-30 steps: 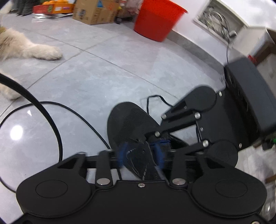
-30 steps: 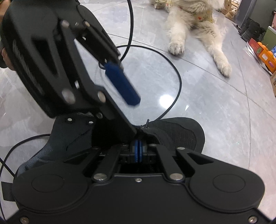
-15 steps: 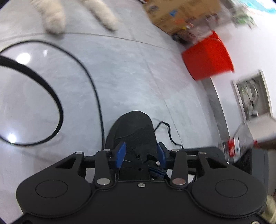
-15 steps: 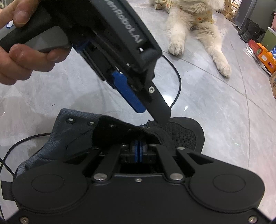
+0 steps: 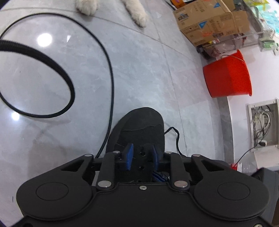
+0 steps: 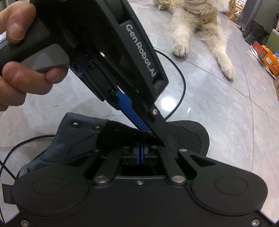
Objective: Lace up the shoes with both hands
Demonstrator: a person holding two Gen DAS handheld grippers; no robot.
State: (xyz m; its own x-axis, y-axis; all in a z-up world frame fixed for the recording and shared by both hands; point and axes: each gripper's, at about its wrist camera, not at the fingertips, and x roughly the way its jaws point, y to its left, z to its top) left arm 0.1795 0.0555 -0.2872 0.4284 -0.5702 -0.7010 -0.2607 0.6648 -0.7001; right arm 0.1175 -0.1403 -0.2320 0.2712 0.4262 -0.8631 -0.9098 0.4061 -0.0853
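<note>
left wrist view: black two-finger left gripper [image 5: 142, 154] with blue pads points down at the black mesh low-top shoe [image 5: 139, 129] on the grey glossy tile floor [image 5: 139, 78]. its jaws are closing, a narrow gap left, and the shoe's black eyelet flap [image 5: 143, 153] with small holes sits between the blue pads [image 5: 129, 155]; cannot tell if the pads already press it. thin black shoelace [image 5: 175, 138] trails on the floor just right of the shoe's toe. thick black braided cable [image 5: 52, 62] and a thin black cable [image 5: 109, 73] loop on the floor left of the shoe. red plastic bucket [image 5: 228, 76] and brown cardboard box [image 5: 209, 21] stand well beyond the shoe to the right, white furry dog paws [image 5: 87, 7] far beyond the shoe.

right wrist view: black two-finger right gripper [image 6: 140, 152] sits right at the shoe's black tongue edge [image 6: 122, 134], blue pads pressed together with no gap; whether lace or fabric is pinched between them cannot be told. left gripper comes in from above the shoe, a bare hand [image 6: 21, 69] on its handle, one blue finger [image 6: 130, 113] and one black finger reaching down onto the tongue area just past the right gripper. grey fabric heel collar [image 6: 73, 139] with metal eyelets lies left of the tongue. cream fluffy dog [image 6: 197, 22] lies on the floor well beyond the shoe.
</note>
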